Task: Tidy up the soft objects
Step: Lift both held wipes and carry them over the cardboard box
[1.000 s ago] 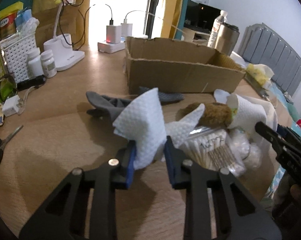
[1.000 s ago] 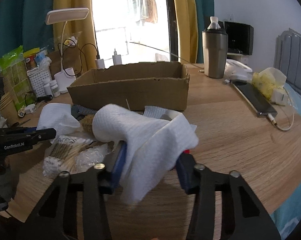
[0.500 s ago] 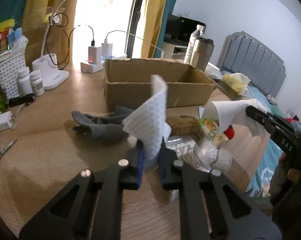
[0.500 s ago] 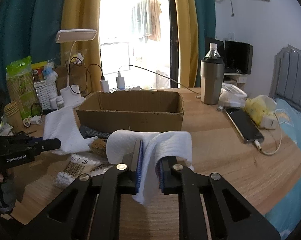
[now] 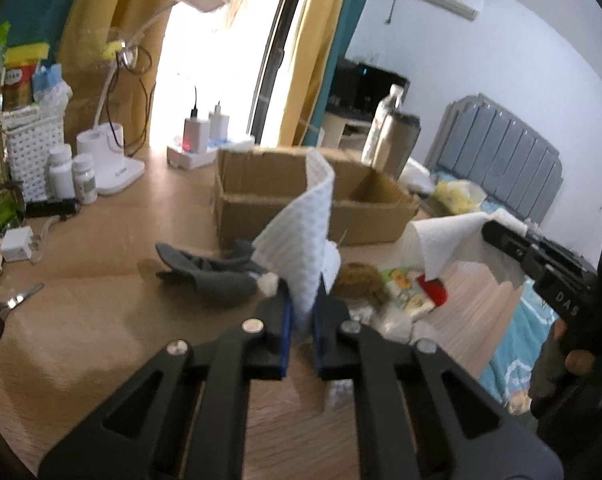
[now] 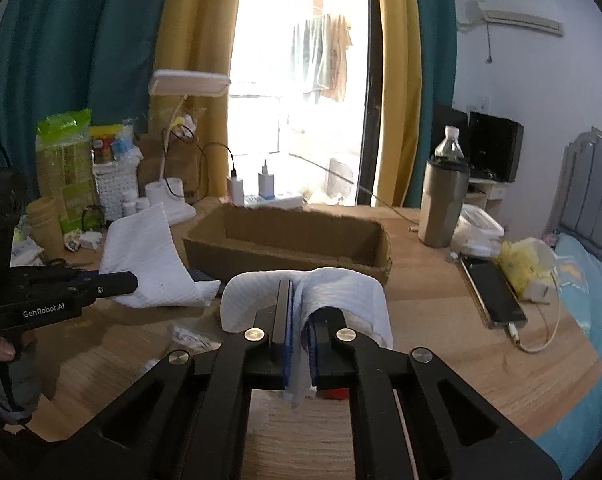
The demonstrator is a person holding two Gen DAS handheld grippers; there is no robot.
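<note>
My left gripper (image 5: 302,316) is shut on a white paper towel (image 5: 305,224) that stands up above the table. My right gripper (image 6: 300,320) is shut on a second white paper towel (image 6: 341,292) draped over its fingers; it also shows in the left wrist view (image 5: 441,240). An open cardboard box (image 6: 285,240) sits on the wooden table just beyond both. A grey sock (image 5: 209,272), a brown fuzzy item (image 5: 359,280) and small packets (image 5: 405,292) lie on the table under the towels.
A white desk lamp (image 6: 173,192), pill bottles (image 5: 73,176), a white basket (image 5: 29,152) and scissors (image 5: 1,312) are at the left. A steel tumbler (image 6: 441,208), a phone (image 6: 493,292) and a yellow bag (image 6: 525,260) are at the right, near the table edge.
Both grippers have closed fully on their towels and lifted them up from the table. The views now look more level across the box.
</note>
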